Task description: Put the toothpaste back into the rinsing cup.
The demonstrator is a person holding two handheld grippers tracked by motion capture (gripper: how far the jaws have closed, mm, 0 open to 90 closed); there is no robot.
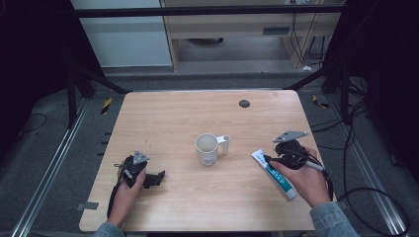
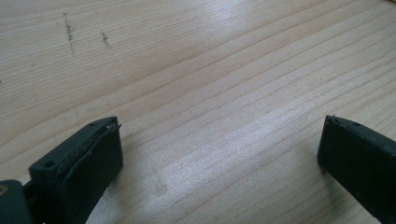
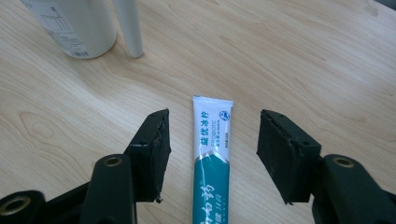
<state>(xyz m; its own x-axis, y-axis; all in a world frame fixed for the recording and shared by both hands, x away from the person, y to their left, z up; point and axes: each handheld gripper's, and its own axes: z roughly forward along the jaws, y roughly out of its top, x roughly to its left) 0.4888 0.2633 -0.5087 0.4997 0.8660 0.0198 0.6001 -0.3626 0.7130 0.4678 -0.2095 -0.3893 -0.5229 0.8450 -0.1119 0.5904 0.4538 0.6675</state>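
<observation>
- Your right gripper (image 3: 212, 140) straddles the white-and-teal toothpaste tube (image 3: 211, 158) lying flat on the wooden table (image 1: 173, 118), pads not touching it.
- The white ceramic mug (image 1: 206, 149) stands near, nothing between.
- The tube's print is Chinese.
- Your left gripper (image 2: 219, 144) gapes wide over bare wood.

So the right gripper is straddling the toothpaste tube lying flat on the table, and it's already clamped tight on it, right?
Not quite. The right gripper does straddle the toothpaste tube, which lies flat on the table, but it isn't clamped on it. The right gripper view shows bare wood on both sides between the tube and the pads, so nothing presses on it.
</observation>
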